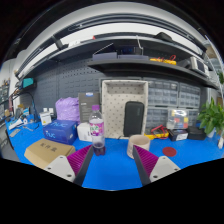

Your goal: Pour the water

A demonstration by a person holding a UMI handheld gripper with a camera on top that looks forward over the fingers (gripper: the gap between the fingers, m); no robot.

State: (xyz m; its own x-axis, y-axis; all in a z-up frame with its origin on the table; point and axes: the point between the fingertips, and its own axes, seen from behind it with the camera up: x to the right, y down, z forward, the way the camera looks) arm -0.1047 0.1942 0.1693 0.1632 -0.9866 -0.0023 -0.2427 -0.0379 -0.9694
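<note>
A clear plastic bottle [96,130] with a pink-purple cap and label stands upright on the blue table [112,170], just ahead of my left finger. A beige cup [138,142] stands just ahead of my right finger, partly hidden by its pad. My gripper [112,162] is open and empty, its magenta pads [80,160] wide apart, with bare blue table between them. The bottle and cup are both beyond the fingertips.
A beige wicker tray [123,105] leans against the grey pegboard wall, with a dark object [133,118] before it. A blue box [60,131], a purple container [67,108], a tan flat thing [47,151], toys [160,131] and a plant [212,118] surround the work area.
</note>
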